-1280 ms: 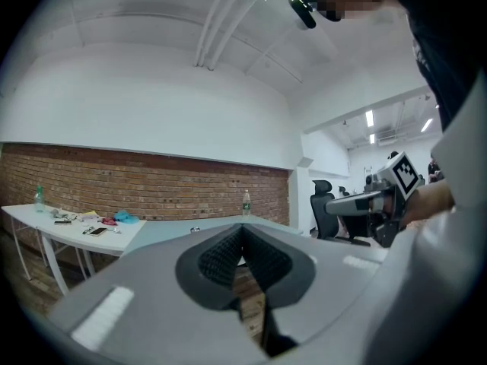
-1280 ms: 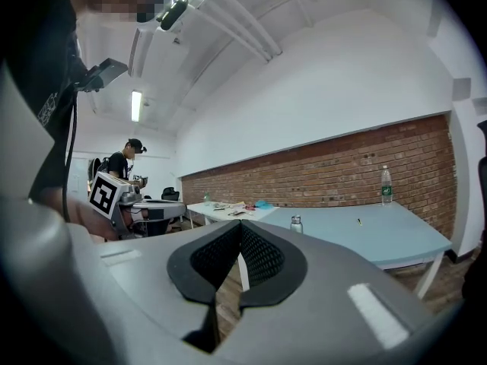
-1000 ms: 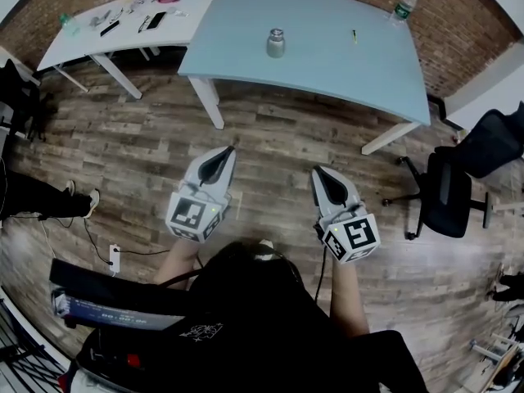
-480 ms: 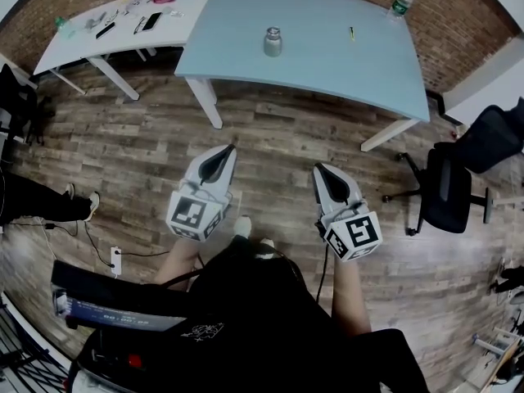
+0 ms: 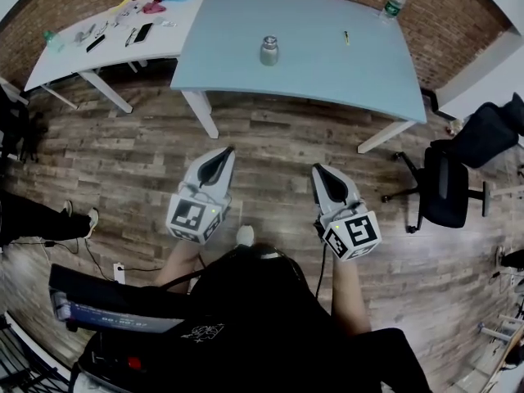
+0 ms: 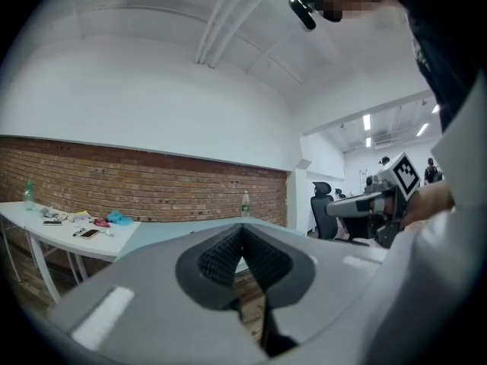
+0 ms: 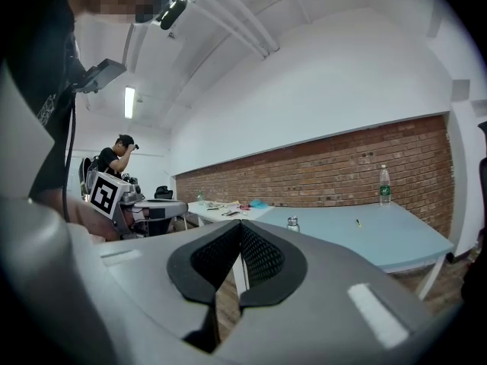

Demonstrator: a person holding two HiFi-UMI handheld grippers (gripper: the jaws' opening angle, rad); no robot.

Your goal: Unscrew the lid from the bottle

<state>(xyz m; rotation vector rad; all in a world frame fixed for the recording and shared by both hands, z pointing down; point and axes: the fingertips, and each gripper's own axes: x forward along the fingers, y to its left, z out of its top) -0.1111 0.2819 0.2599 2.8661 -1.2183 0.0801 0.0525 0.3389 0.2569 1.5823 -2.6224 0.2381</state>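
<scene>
Your left tongs (image 5: 224,151) and right tongs (image 5: 318,169) are closed, empty; the small silver metal bottle (image 5: 269,51) stands well ahead on the pale-blue table (image 5: 327,72).

Pretty bright, even indoor light from the ceiling strip lights (image 7: 128,102). Heavy fisheye warp, black vignette in every corner, the table (image 5: 327,64) edges bow. Close-up stuff looks soft.
</scene>
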